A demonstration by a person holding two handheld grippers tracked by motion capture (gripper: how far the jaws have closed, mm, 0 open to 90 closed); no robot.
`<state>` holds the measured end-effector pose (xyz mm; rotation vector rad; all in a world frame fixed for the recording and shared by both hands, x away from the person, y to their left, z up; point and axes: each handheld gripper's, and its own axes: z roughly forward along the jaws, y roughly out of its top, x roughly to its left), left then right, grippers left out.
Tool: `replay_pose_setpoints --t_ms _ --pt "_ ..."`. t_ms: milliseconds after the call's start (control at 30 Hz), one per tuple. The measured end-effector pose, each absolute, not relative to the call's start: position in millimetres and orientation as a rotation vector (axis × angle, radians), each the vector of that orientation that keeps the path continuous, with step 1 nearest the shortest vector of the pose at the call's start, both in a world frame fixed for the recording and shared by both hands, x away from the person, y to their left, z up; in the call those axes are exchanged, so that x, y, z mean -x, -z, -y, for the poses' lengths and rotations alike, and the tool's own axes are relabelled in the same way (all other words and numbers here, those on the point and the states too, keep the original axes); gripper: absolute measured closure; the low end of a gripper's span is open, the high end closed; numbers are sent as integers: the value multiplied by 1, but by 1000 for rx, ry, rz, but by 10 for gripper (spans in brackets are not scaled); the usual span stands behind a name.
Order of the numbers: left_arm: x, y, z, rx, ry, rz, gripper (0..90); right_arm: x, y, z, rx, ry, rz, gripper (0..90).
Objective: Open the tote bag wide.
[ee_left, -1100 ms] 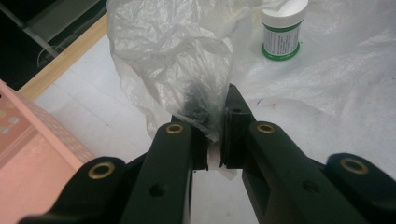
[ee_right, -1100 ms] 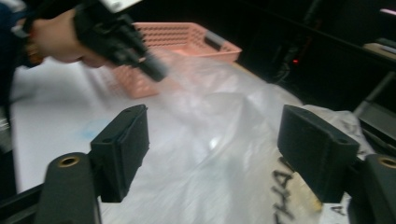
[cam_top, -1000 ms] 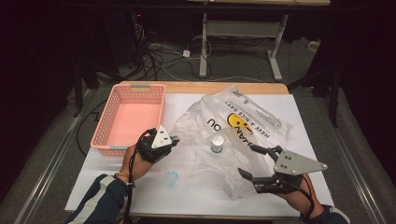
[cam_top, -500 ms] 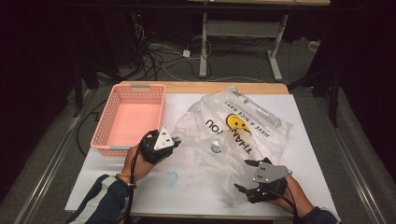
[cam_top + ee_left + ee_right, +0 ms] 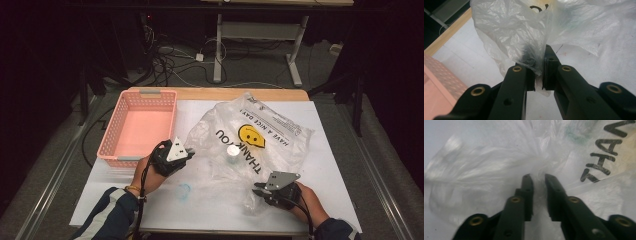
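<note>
A clear plastic bag (image 5: 250,145) printed with a yellow smiley and "THANK YOU" lies crumpled on the white table top (image 5: 330,175). A small white round thing (image 5: 232,150) shows through the bag near its middle. My left gripper (image 5: 190,151) is at the bag's left edge. In the left gripper view it (image 5: 539,65) is shut on a pinch of the bag's film (image 5: 509,32). My right gripper (image 5: 256,188) is at the bag's near edge. Its jaws (image 5: 536,178) stand almost together, with bunched film (image 5: 499,157) drawn in to their tips.
A pink plastic basket (image 5: 137,130) stands at the table's left, just beyond my left hand. A small clear bluish ring (image 5: 183,191) lies on the table near the front edge. Cables and table legs are on the dark floor behind.
My right gripper moved left and in to the bag's near edge, and its jaws went from wide open to nearly together on the film. The left gripper stayed put.
</note>
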<state>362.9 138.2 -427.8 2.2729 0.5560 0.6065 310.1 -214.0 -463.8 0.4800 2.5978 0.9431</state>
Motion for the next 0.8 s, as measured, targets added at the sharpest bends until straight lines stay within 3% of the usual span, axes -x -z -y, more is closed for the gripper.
replay_pose_setpoints --t_ms 100,800 --pt "-362 426 -139 -2261 -614 -561 815 -308 457 214 -476 -995 -2559 883" --pt "-361 366 -169 -2069 -739 -582 818 -302 372 239 -490 -1324 -2049 899"
